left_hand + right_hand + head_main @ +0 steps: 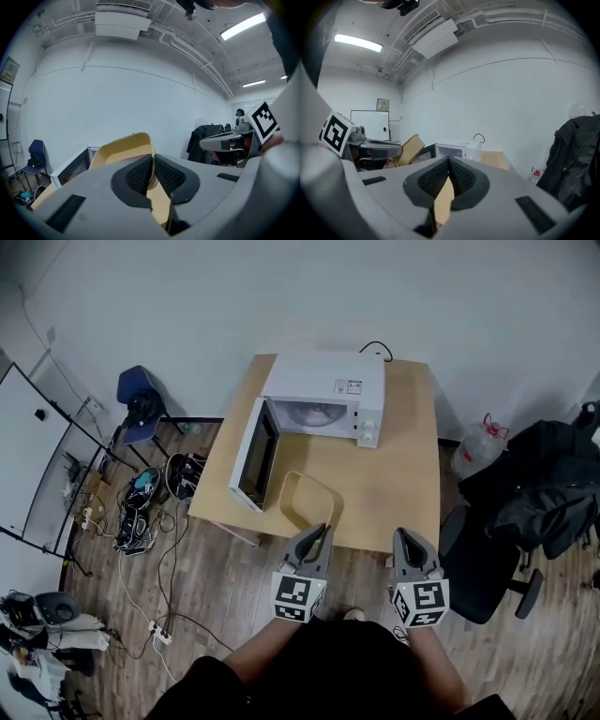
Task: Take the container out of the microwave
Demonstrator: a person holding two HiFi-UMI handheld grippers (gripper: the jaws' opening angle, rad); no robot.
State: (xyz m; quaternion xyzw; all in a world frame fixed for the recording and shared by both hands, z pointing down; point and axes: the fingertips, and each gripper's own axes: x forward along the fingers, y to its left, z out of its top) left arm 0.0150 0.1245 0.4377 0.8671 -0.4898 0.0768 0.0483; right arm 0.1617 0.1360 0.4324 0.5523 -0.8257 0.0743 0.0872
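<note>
A white microwave (323, 395) stands at the far side of the wooden table (394, 474), its door (255, 454) swung open to the left. The tan container (309, 498) hangs tilted over the table's near part, outside the microwave. My left gripper (325, 529) is shut on the container's near rim. In the left gripper view the rim (123, 150) runs between the pads. My right gripper (401, 532) is shut with nothing in it, over the table's front edge to the right of the container. The right gripper view shows the microwave (457, 151) ahead and the container (410, 147) at left.
A dark office chair with a black jacket (534, 502) stands right of the table, a water bottle (478, 448) behind it. Left of the table are a blue chair (141, 404), cables and shoes on the floor (141, 512), and a whiteboard (28, 465).
</note>
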